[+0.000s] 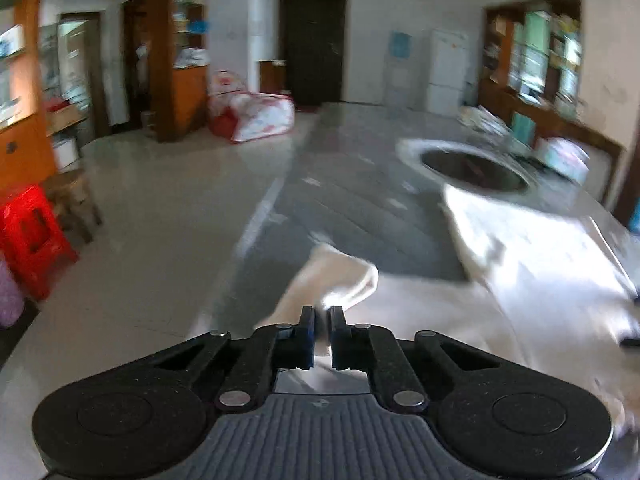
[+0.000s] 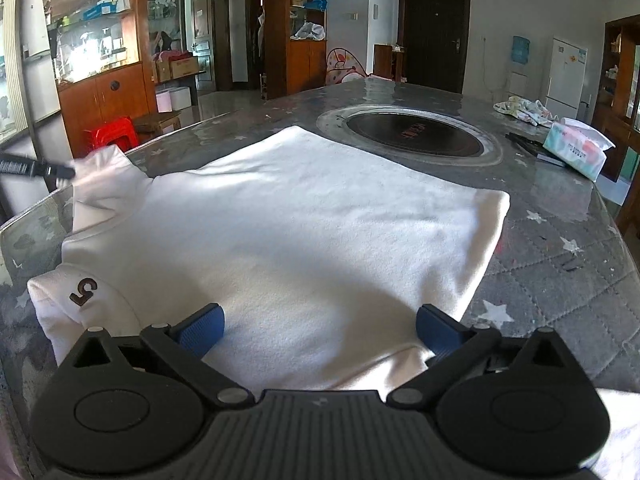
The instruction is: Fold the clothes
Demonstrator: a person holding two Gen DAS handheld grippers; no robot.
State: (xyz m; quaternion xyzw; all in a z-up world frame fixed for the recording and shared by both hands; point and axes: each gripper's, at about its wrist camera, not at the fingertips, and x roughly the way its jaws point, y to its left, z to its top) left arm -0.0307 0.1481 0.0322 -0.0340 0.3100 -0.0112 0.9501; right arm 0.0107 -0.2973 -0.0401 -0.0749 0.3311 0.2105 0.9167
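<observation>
Pinching a sleeve of the white cotton shirt (image 2: 280, 216), the left gripper (image 1: 322, 314) had its fingers nearly closed on the cloth. The right gripper (image 2: 320, 320) hung spread wide, empty, over the shirt, which lay flat on the grey star-patterned table (image 2: 560, 264).

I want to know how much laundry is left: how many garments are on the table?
2: a white shirt spread flat before the right gripper, and a crumpled patterned cloth at the far right edge. More may lie out of view.

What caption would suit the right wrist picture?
Open right gripper poised over a white shirt spread flat on the star-patterned table.
</observation>
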